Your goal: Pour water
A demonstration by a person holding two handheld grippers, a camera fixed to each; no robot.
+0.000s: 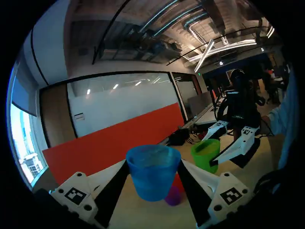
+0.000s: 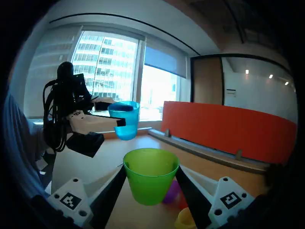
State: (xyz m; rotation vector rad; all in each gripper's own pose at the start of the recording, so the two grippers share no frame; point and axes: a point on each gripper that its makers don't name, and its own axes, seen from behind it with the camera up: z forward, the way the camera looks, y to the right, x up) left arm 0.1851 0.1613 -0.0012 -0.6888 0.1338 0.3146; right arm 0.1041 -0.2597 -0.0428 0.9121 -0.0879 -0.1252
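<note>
With the left gripper (image 1: 153, 163) clamped on the blue cup (image 1: 153, 183) at lower centre of the left gripper view, and the right gripper (image 2: 150, 168) clamped on the green cup (image 2: 150, 187) likewise, both upright and apart, tipping before the rims align would likely spill water onto the table (image 2: 110, 152).

- blue cup (image 1: 153, 179): translucent plastic, tapered, upright with its mouth up, pinched on both sides by the fingers of my left gripper (image 1: 153, 166).
- green cup (image 2: 151, 183): opaque plastic, same tapered shape, upright, clamped in my right gripper (image 2: 151, 170). It sits right of the blue cup and apart from it.
</note>
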